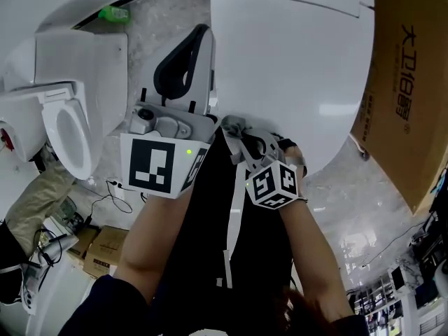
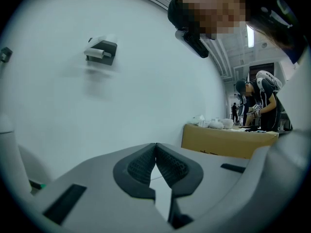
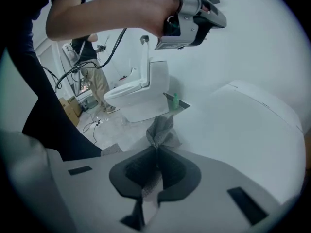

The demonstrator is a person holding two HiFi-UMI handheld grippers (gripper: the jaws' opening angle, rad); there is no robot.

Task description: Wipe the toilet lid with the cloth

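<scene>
grey textured cloth (image 3: 161, 131) is bunched into a crumpled tuft, pinched between the closed jaws of the right gripper (image 3: 156, 149), tail trailing behind the pads, right at the edge of the toilet lid (image 1: 294, 68), which is white, glossy and down flat; contact unclear.

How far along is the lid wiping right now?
Done: the grey cloth is picked up, and the right gripper has its jaws shut on it. In hand: the cloth is held at the near edge of the white toilet lid; contact is unclear. Left: the wiping itself, as no wiped patch shows. The left gripper is shut and empty.
</scene>
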